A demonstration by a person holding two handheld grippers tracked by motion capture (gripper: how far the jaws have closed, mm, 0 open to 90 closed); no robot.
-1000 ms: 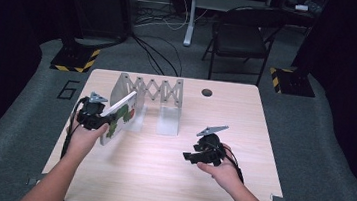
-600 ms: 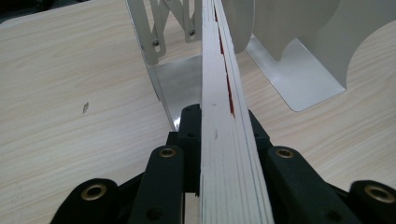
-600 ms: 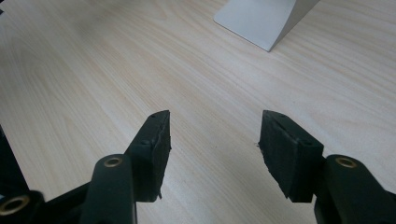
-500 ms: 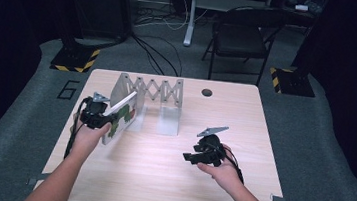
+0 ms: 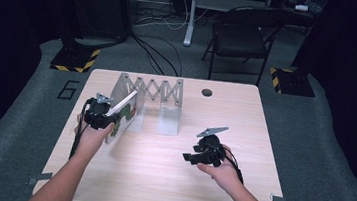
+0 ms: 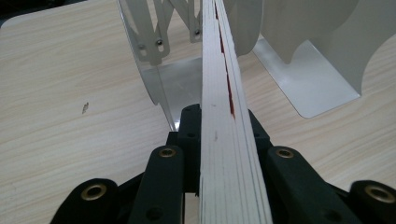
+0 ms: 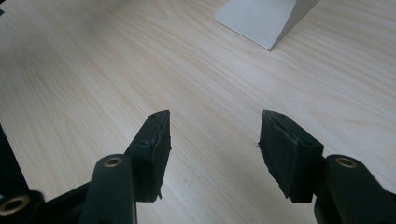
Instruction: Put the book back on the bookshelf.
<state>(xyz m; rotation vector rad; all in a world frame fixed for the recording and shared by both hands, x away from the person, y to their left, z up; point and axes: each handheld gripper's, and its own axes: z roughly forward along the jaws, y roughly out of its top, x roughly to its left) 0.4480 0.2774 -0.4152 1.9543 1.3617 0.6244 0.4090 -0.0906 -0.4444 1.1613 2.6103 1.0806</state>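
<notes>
A thin white book [image 5: 126, 109] with a coloured cover is held tilted at the left end of a white expanding book rack [image 5: 156, 89]. My left gripper [image 5: 108, 119] is shut on the book's lower edge. In the left gripper view the book's page edges [image 6: 218, 56] run straight up between the jaws of that gripper [image 6: 219, 122], with the rack's curved dividers [image 6: 142, 44] just behind. My right gripper [image 5: 189, 157] hovers low over the bare table, open. Its own view shows that gripper [image 7: 215, 133] with nothing between the jaws.
The rack's right end plate [image 5: 169, 122] stands mid-table; its foot [image 7: 264, 16] lies ahead of the right gripper. A dark round hole [image 5: 207, 92] sits near the table's far edge. A folding chair [image 5: 238, 36] and cables are on the floor behind.
The left gripper has shifted slightly toward the rack with the book. The right hand has stayed where it was.
</notes>
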